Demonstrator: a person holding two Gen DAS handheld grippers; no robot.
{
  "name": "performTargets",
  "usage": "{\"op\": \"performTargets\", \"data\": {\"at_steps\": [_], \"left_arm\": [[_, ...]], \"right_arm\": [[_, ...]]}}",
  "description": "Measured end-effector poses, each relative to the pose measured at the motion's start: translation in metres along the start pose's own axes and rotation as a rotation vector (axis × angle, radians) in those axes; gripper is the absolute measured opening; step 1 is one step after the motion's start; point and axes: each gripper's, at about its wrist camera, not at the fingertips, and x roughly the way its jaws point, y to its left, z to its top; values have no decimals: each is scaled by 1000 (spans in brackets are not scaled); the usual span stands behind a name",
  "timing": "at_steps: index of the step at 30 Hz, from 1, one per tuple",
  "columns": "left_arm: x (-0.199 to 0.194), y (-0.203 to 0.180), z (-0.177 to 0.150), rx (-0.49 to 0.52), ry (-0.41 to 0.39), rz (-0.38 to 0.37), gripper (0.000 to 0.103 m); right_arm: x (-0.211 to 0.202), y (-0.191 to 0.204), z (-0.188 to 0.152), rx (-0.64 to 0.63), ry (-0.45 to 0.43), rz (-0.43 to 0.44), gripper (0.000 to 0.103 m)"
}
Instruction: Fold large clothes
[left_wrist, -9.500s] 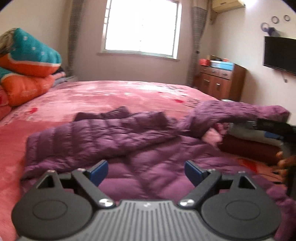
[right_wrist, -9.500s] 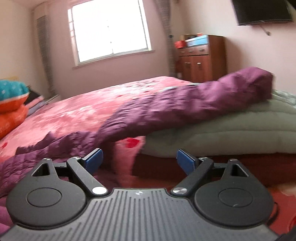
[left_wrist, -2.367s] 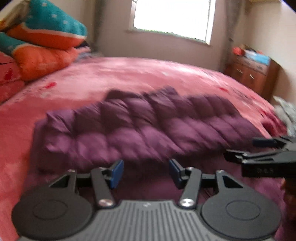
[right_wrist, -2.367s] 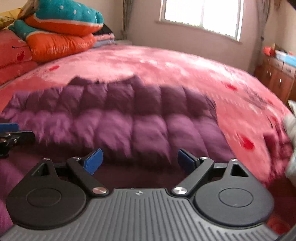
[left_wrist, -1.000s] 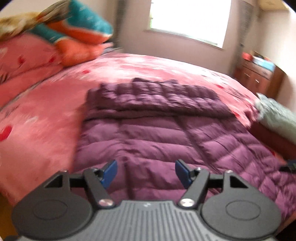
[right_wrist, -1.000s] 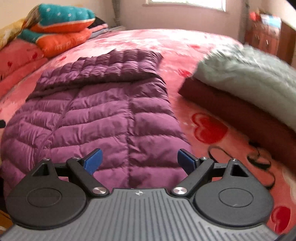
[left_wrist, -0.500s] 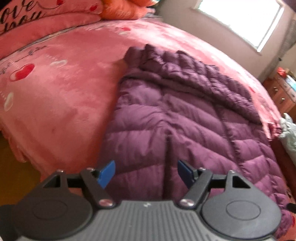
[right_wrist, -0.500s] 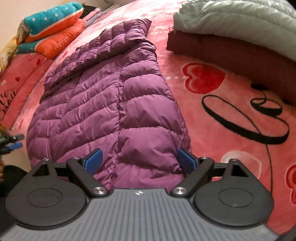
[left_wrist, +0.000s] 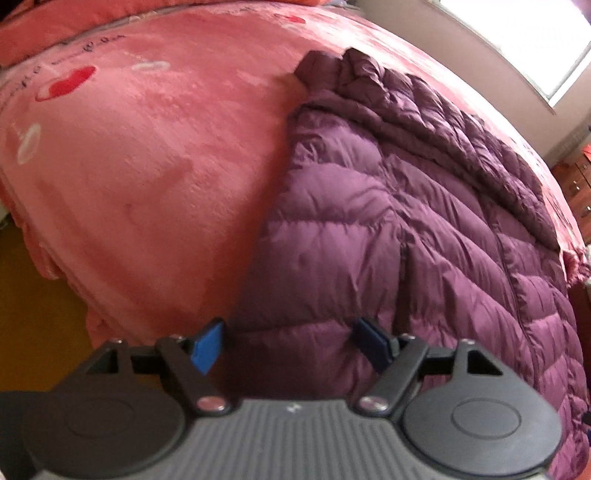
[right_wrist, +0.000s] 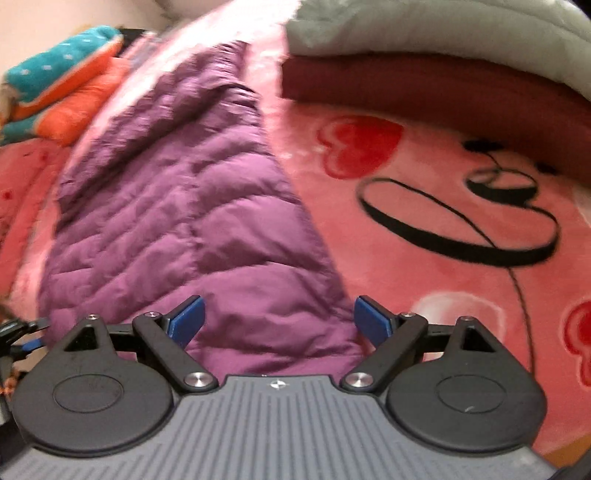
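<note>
Two grippers drop to the hem of a purple down jacket (left_wrist: 406, 229) laid lengthwise on a pink bed (left_wrist: 147, 140), both spread wide and gripping nothing.

Half a second ago they rode higher; now the left gripper (left_wrist: 291, 343) straddles the jacket's near left corner at the mattress edge, and the right gripper (right_wrist: 279, 319) straddles its near right corner, blue pads just beside the fabric but not closed on it. With the sleeves already turned in on top since ten seconds back, this looks like the set-up for lifting the hem and folding it toward the collar (a judgement, not a sighting). A grey quilt on a maroon layer (right_wrist: 443, 48) lies right of the jacket, well apart; teal and orange pillows (right_wrist: 62, 81) sit beyond the far end. Nothing blocks the fold path, though the bulky padding may slip a shallow pinch.
</note>
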Motion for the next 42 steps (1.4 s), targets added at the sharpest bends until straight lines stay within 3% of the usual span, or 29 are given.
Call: {"op": "performTargets", "data": {"at_steps": [5, 14, 17, 18, 20, 22, 26, 28, 34, 42], "left_arm": [[7, -3, -2, 7, 27, -11, 84], [13, -5, -8, 42, 93, -76, 89], [13, -9, -10, 75, 101, -84, 89], [12, -10, -10, 80, 103, -88, 89], [10, -10, -10, 86, 101, -96, 83], [8, -9, -9, 88, 97, -107, 75], [1, -8, -6, 85, 92, -146, 48], [-2, -8, -5, 73, 93, -173, 39], [-4, 3, 4, -77, 108, -290, 23], [-9, 12, 21, -247, 95, -421, 21]], "right_arm": [[13, 6, -1, -33, 87, 34, 103], [19, 18, -4, -73, 132, 67, 103], [15, 11, -1, -63, 124, 144, 103], [15, 11, -1, -62, 125, 160, 99], [15, 10, -1, -68, 126, 175, 89], [15, 12, -1, -79, 121, 198, 68], [15, 16, 1, -97, 117, 229, 53], [16, 19, 1, -105, 116, 235, 46], [14, 20, 6, -73, 73, 315, 39], [12, 26, 16, 80, -24, 490, 36]]}}
